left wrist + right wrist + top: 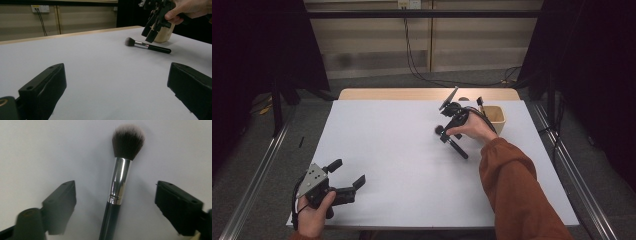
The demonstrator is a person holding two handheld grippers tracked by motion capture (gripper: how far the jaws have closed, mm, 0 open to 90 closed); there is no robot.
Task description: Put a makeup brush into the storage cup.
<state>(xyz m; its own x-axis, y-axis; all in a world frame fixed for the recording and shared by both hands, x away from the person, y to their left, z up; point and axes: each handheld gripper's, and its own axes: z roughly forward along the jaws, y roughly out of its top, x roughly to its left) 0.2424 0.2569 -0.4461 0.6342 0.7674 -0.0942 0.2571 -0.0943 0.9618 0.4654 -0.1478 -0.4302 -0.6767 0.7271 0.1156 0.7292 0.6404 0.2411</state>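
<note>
The right gripper (117, 202) has its black jaws spread on either side of a black-handled makeup brush with a silver ferrule (120, 180), not touching it. The brush lies flat on the white table (402, 165), near a pale wooden cup (495, 118). The left gripper (348, 173) rests spread and empty at the table's near left corner.

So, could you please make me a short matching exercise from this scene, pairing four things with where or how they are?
Things:
1. makeup brush
2. wooden cup
3. left gripper
4. right gripper

States:
A. stands at the table's far right
B. open above the brush
C. lies flat on the white table
D. open over bare table, near corner

Pairs: 1-C, 2-A, 3-D, 4-B
</note>
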